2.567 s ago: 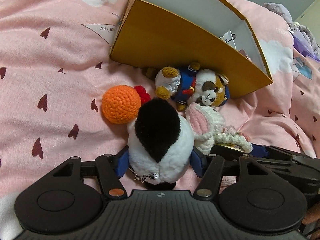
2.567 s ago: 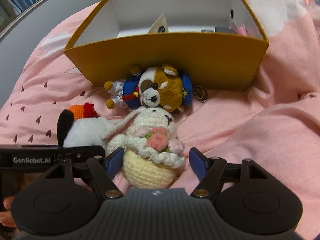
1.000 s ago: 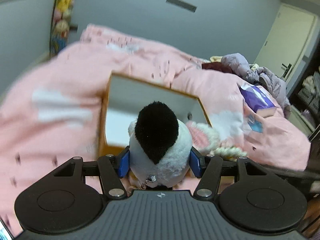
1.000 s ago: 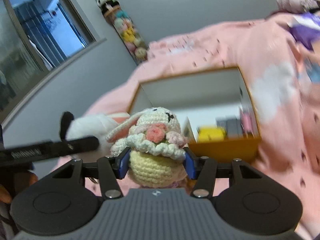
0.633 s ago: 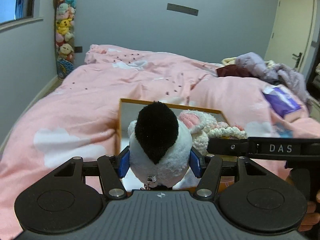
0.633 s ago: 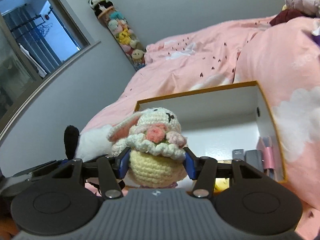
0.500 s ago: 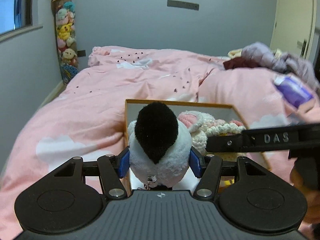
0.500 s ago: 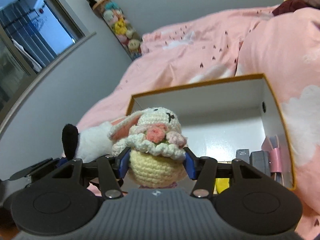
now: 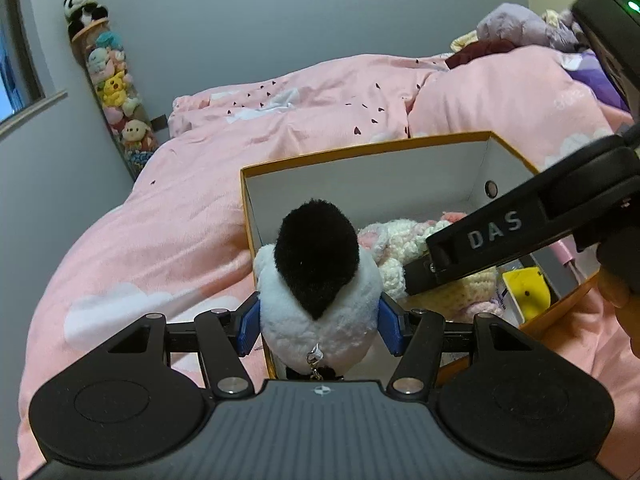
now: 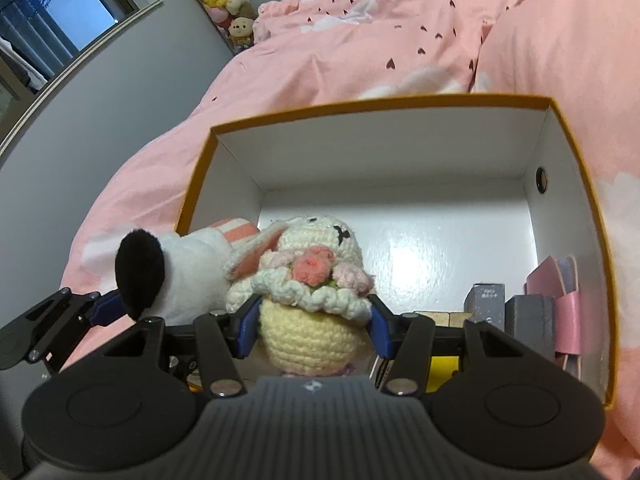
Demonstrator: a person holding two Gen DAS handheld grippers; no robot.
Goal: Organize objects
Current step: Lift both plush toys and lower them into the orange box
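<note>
My left gripper (image 9: pixel 319 326) is shut on a white plush toy with a black patch (image 9: pixel 316 292), held over the near left corner of the orange box (image 9: pixel 360 150) with white inside walls. My right gripper (image 10: pixel 310 330) is shut on a cream crochet bunny with pink flowers (image 10: pixel 310 300), held above the box's white floor (image 10: pixel 420 248). In the right wrist view the white plush toy (image 10: pixel 180 272) and the left gripper (image 10: pixel 96 308) sit just left of the bunny. The left wrist view shows the crochet bunny (image 9: pixel 404 244) partly hidden behind the right gripper's black body (image 9: pixel 520 232).
The box rests on a pink duvet with hearts and clouds (image 9: pixel 280 120). Small boxes, a pink item and something yellow (image 10: pixel 532 308) fill the box's right side. A hanging column of plush toys (image 9: pixel 116 96) lines the grey wall. Clothes (image 9: pixel 516 28) lie piled at the far right.
Both grippers have moved forward and tilted down over the box with their toys still held. The box now lies closer and more of its inside shows.
</note>
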